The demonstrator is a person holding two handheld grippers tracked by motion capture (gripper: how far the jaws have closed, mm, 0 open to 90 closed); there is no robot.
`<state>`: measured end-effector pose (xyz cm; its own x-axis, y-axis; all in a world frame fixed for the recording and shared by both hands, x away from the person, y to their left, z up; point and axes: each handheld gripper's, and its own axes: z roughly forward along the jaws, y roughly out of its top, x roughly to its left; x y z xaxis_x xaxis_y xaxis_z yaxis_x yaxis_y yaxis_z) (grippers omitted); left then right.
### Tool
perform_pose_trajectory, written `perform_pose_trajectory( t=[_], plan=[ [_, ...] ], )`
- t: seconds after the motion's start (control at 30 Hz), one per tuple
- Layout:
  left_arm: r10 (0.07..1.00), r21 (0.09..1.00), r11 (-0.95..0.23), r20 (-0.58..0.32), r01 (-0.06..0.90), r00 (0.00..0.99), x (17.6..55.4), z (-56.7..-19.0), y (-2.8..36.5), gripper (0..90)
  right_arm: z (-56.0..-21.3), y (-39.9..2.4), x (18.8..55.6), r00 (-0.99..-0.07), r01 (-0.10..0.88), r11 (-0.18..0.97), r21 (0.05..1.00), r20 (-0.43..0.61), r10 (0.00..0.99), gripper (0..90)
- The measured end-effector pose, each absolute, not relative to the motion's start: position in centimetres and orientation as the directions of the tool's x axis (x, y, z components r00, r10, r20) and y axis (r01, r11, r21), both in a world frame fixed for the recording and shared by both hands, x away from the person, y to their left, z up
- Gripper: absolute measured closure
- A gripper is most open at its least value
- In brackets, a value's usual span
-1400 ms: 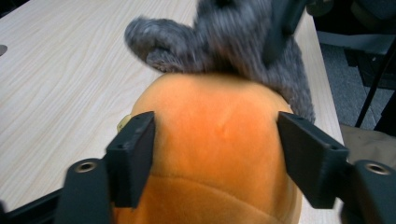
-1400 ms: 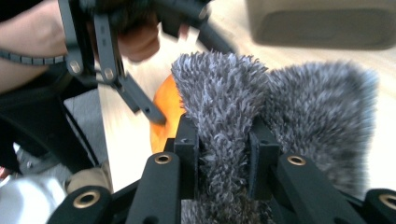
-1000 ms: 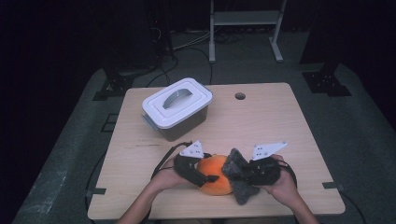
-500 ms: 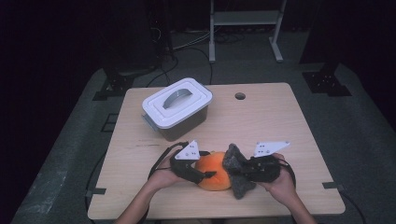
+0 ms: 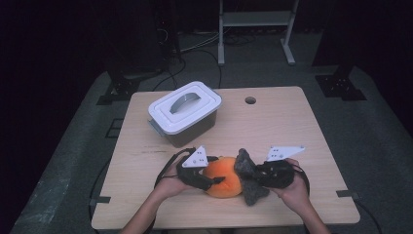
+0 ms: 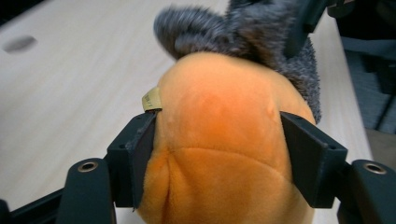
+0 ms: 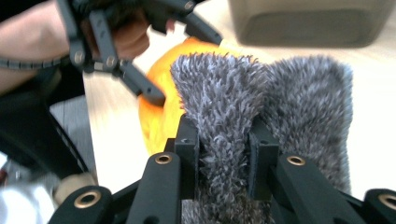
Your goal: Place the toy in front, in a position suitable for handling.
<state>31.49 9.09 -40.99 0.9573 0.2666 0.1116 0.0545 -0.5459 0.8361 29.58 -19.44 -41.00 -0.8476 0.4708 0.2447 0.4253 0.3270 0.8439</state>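
Observation:
An orange plush toy with grey furry parts lies near the table's front edge. My left gripper reaches it from the left. In the left gripper view, its jaws have just been closing and the pads press both sides of the orange body. A small tan tag sticks out by the left pad. My right gripper comes from the right. It is shut on a tuft of the grey fur.
A lidded white-and-grey storage box stands behind the toy at the back left of the wooden table. A round hole sits near the far edge. Dark floor, cables and a metal stand lie beyond the table.
The left jaws have drawn in a little around the orange body. Both hands and the toy stay where they were.

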Motion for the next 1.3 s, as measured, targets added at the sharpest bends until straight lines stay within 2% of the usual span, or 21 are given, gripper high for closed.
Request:
perform_pose_trajectory(
  t=[0.13,0.23,0.3,0.37,0.4,0.47,0.57,0.87,0.97,1.1,1.3],
  plan=[
    [0.247,0.832,-0.551,0.086,0.067,0.965,31.6,-41.1,9.3,30.2,-40.5,-18.9,29.4,-0.863,0.407,0.296,0.864,0.258,0.434,69.9],
    [0.241,0.829,-0.548,0.03,0.11,0.97,31.7,-40.9,9.1,19.5,-41.1,-18.1,29.3,-0.879,0.397,0.34,0.853,0.247,0.408,69.7],
    [0.247,0.837,-0.533,0.018,0.12,0.969,31.6,-40.6,8.9,17.5,-41.1,-17.6,29.1,-0.892,0.383,0.358,0.851,0.24,0.384,69.5],
    [0.249,0.833,-0.542,0.035,0.109,0.968,31.5,-40.6,8.8,18.6,-41.1,-17.5,29.0,-0.893,0.38,0.362,0.852,0.236,0.383,69.5],
    [0.244,0.833,-0.545,0.049,0.095,0.969,31.5,-40.7,8.9,23.6,-41.1,-17.6,29.1,-0.893,0.381,0.359,0.852,0.237,0.384,69.5],
    [0.241,0.835,-0.541,0.039,0.101,0.97,31.6,-40.9,9.1,29.6,-41.3,-17.9,29.2,-0.888,0.39,0.347,0.853,0.249,0.387,69.6],
    [0.236,0.834,-0.54,0.026,0.109,0.971,32.0,-41.1,9.8,32.6,-41.6,-18.3,29.3,-0.881,0.402,0.344,0.849,0.256,0.398,69.6],
    [0.229,0.834,-0.536,0.0,0.126,0.973,32.4,-41.4,11.0,32.8,-43.1,-19.9,29.8,-0.84,0.481,0.342,0.807,0.313,0.443,69.5],
    [0.228,0.836,-0.534,-0.002,0.126,0.974,32.4,-41.5,11.0,32.7,-42.4,-19.8,29.4,-0.84,0.46,0.34,0.82,0.279,0.465,69.5],
    [0.212,0.834,-0.54,0.004,0.114,0.977,32.4,-41.4,11.1,32.7,-42.0,-18.9,29.1,-0.862,0.428,0.366,0.827,0.25,0.442,69.1],
    [0.214,0.837,-0.533,-0.006,0.122,0.977,32.5,-41.5,11.5,32.8,-43.3,-20.2,30.0,-0.82,0.501,0.351,0.791,0.305,0.484,69.2]
  ],
)
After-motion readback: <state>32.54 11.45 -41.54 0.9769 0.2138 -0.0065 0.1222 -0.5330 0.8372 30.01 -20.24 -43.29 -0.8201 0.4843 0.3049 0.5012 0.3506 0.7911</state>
